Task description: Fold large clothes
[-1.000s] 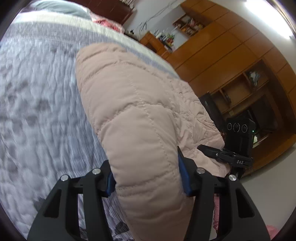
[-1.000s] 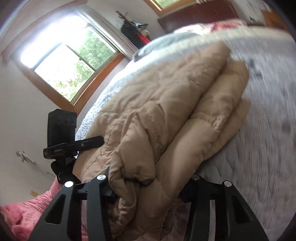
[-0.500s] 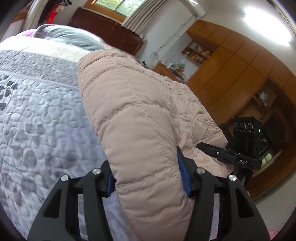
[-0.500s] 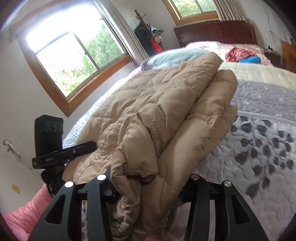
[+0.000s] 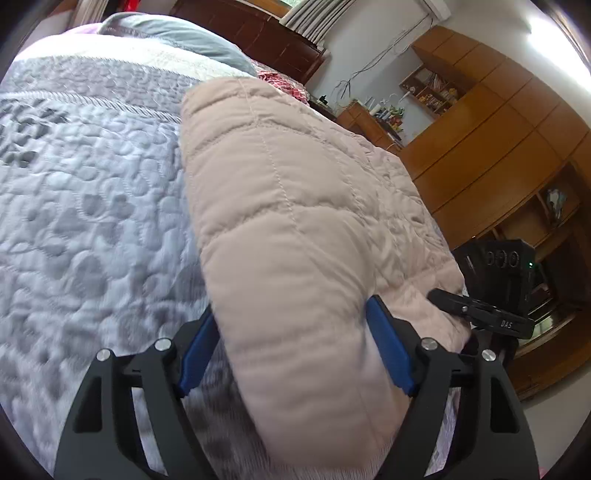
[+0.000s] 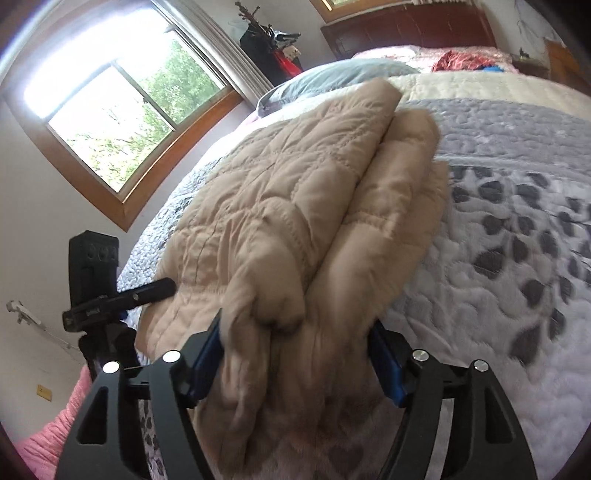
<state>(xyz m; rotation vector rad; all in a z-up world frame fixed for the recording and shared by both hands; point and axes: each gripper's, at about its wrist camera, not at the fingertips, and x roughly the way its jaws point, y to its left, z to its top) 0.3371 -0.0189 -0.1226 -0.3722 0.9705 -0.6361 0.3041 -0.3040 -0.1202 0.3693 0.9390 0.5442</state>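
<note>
A beige quilted padded coat [image 5: 295, 221] lies folded in a thick bundle on the grey quilted bedspread [image 5: 92, 206]. My left gripper [image 5: 291, 350] is shut on one thick folded end of it, blue pads pressing both sides. In the right wrist view the same coat [image 6: 303, 221] shows stacked layers, and my right gripper [image 6: 295, 354] is shut on its other end. Each gripper shows in the other's view, the right one at the coat's right edge [image 5: 484, 314] and the left one at its left edge [image 6: 118, 299].
The bed [image 6: 517, 258] has a dark wooden headboard [image 6: 406, 26], a grey pillow [image 5: 173, 33] and red clothes [image 6: 461, 59] near it. Wooden wardrobes and shelves [image 5: 498, 147] stand on one side, a window [image 6: 122, 110] on the other. A pink textile [image 6: 48, 432] lies low left.
Both grippers, still holding the coat, have tilted and lowered toward the bedspread; the bundle now rests flatter on the bed. The jaws look slightly wider around the fabric.
</note>
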